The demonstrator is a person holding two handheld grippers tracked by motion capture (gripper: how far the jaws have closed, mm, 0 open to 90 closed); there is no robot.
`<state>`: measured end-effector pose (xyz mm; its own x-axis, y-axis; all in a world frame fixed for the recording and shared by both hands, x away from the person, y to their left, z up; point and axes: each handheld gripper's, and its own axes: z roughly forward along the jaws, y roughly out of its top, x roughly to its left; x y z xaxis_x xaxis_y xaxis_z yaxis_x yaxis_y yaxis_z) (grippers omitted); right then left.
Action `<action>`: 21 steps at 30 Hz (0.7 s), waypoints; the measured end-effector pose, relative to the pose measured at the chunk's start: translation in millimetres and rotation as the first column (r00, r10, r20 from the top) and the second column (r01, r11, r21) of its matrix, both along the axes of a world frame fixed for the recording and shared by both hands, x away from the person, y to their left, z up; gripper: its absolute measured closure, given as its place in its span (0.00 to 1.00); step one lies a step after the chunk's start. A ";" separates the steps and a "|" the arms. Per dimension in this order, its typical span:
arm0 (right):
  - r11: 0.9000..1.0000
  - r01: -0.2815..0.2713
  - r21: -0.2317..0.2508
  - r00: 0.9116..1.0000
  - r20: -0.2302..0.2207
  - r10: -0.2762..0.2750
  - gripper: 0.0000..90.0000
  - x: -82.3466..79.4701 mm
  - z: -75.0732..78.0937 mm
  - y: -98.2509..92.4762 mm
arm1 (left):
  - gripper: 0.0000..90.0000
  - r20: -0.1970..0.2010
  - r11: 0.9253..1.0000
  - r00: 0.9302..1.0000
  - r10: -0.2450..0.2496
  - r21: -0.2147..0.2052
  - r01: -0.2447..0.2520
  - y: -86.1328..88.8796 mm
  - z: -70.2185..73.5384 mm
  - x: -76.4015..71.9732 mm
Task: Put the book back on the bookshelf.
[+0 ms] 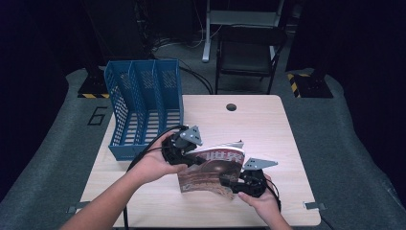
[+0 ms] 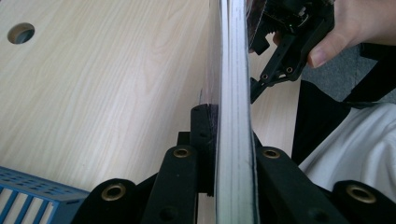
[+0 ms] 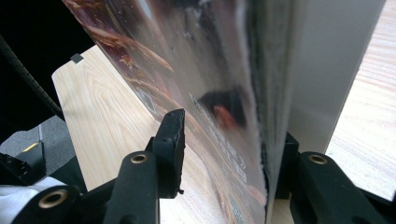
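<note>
A magazine (image 1: 213, 167) with a reddish-brown cover is held up, tilted, above the near middle of the wooden table (image 1: 263, 129). My left gripper (image 1: 191, 158) is shut on its left edge; in the left gripper view the jaws pinch the stacked page edges (image 2: 233, 116) from both sides. My right gripper (image 1: 229, 182) is at the magazine's lower right corner. In the right gripper view the magazine (image 3: 210, 70) stands between its jaws against the right one, with a gap to the left one, so the gripper (image 3: 229, 135) is open. The right gripper (image 2: 280, 60) also shows beyond the pages.
A blue three-slot file rack (image 1: 143, 105) stands at the table's left, just behind my left hand. A round cable hole (image 1: 231, 107) sits near the far edge. A black chair (image 1: 249, 52) stands beyond the table.
</note>
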<state>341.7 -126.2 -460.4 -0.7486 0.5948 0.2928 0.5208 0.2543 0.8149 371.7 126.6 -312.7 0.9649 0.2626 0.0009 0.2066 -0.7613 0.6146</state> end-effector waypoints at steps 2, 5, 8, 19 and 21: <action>1.000 0.000 -0.002 1.000 -0.003 0.000 0.64 -0.3 0.1 0.1 | 0.93 -0.001 1.000 1.000 0.006 0.006 -0.006 -1.1 0.4 -1.1; 1.000 -0.003 -0.002 1.000 -0.006 0.003 0.65 -0.4 0.2 -0.2 | 0.93 -0.001 1.000 1.000 -0.003 0.025 0.003 -2.4 1.9 -0.5; 1.000 -0.004 -0.004 1.000 -0.002 0.004 0.66 0.0 0.1 -0.6 | 0.93 -0.007 0.999 1.000 0.003 0.033 -0.002 -3.9 2.6 -0.3; 1.000 -0.002 -0.002 1.000 0.004 0.002 0.68 1.0 0.3 -2.8 | 0.93 0.000 0.998 1.000 0.011 0.054 -0.011 -5.1 4.0 0.9; 1.000 0.003 -0.002 1.000 -0.001 -0.003 0.68 0.4 0.3 -2.6 | 0.93 -0.003 0.998 1.000 0.015 0.055 -0.015 -5.4 4.1 0.7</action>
<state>342.1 -128.8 -460.1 -0.7464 0.5977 0.2927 0.5227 0.2540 0.8138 372.4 121.2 -308.5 0.9608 0.2769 0.0128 0.2203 -0.7908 0.5710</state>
